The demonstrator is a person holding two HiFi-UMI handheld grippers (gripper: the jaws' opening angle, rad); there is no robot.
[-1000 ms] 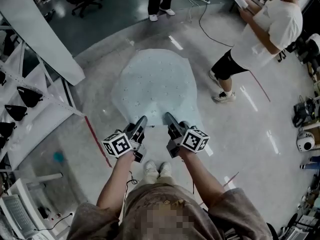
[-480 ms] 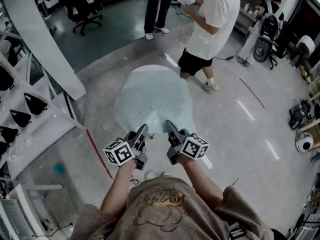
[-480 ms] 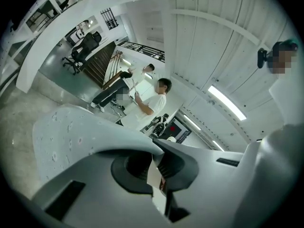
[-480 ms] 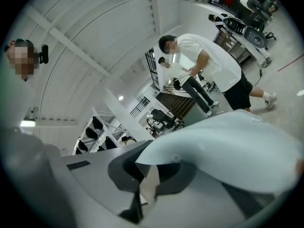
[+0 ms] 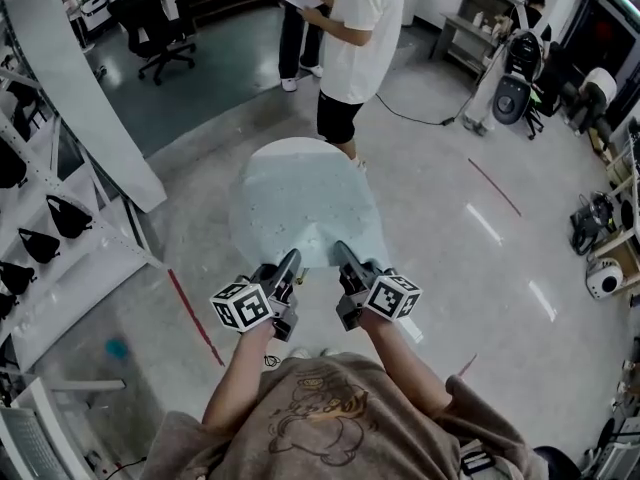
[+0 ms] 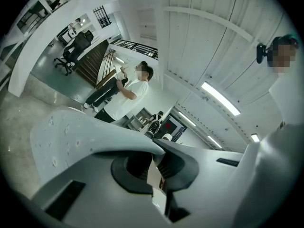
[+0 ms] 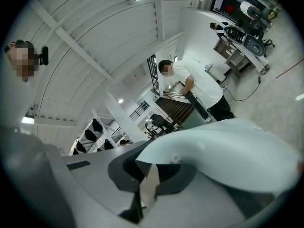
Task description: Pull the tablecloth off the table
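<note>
While both grippers hold level and side by side in front of the person's body, the whole matter turns on how the tablecloth (image 5: 300,193) lies from them. It stretches straight ahead, away from the person. Its long axis runs from the grippers toward the bystander in the white shirt (image 5: 355,28) at its far end.

The left gripper (image 5: 290,261) has its fingers (image 6: 213,175) pressed together on a thin fold of the cloth's near edge. The pale blue sheet billows up and over that gripper's left finger. The right gripper (image 5: 343,254) pinches the same edge a little to the right, and its fingers (image 7: 85,175) are clamped on a narrow strip of fabric.

Between the two grips the hem dips in a short slack curve. Neither hand is nearer the cloth than the other, since both share the one edge.

Beyond the grips the cloth spreads into a rounded shape above the polished floor (image 5: 450,268). Whether a desk stands under it I cannot tell. By my reading the pull has to come straight back along that axis with both hands together, or the cloth will skew to one side.
</note>
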